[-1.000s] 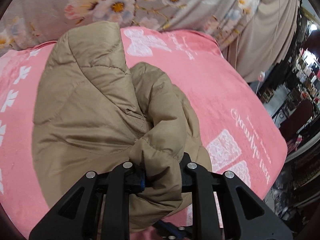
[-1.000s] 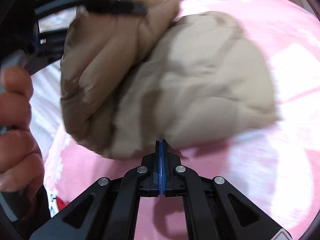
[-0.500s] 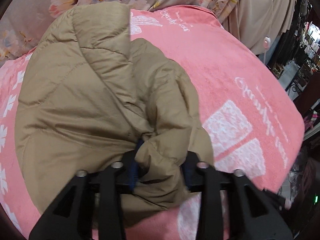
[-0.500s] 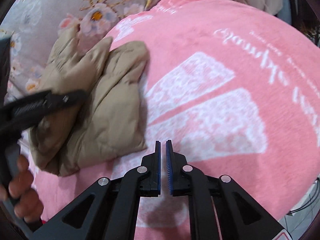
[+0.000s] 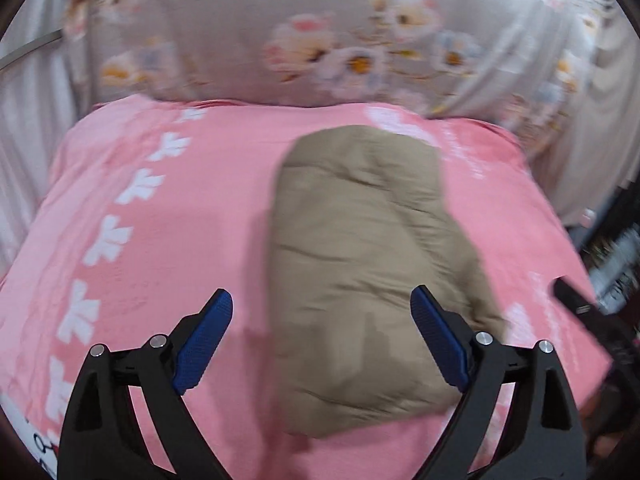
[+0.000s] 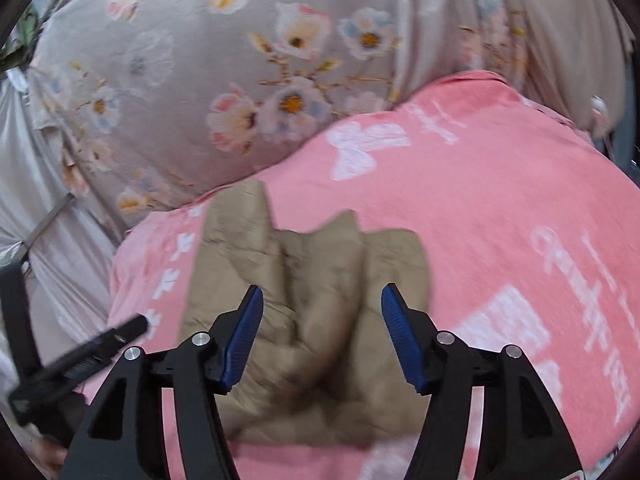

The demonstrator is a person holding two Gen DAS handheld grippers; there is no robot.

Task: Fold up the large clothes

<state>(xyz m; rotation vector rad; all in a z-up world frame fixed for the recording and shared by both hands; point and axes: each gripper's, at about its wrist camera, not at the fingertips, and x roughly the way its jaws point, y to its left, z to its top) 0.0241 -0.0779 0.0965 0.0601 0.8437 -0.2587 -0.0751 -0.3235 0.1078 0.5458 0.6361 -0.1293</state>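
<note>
A tan quilted puffer jacket (image 5: 360, 264) lies folded into a compact bundle on the pink blanket (image 5: 160, 248). My left gripper (image 5: 322, 300) is open wide and empty, hovering above the bundle's near left part. In the right wrist view the same jacket (image 6: 304, 304) lies on the pink blanket (image 6: 500, 208), and my right gripper (image 6: 322, 300) is open and empty just above its near edge. The left gripper's black body (image 6: 80, 356) shows at the left edge of the right wrist view. The right gripper's black body (image 5: 588, 316) shows at the right edge of the left wrist view.
The blanket covers a bed, printed with white bows (image 5: 116, 236) and white lettering (image 6: 588, 280). A grey floral curtain (image 5: 340, 40) hangs behind the bed. The bed's right edge drops off toward dark furniture (image 5: 616, 256).
My left gripper let go of the jacket, opened wide and pulled back. My right gripper opened from nearly shut and swung over the jacket. The jacket now lies flat as a folded bundle.
</note>
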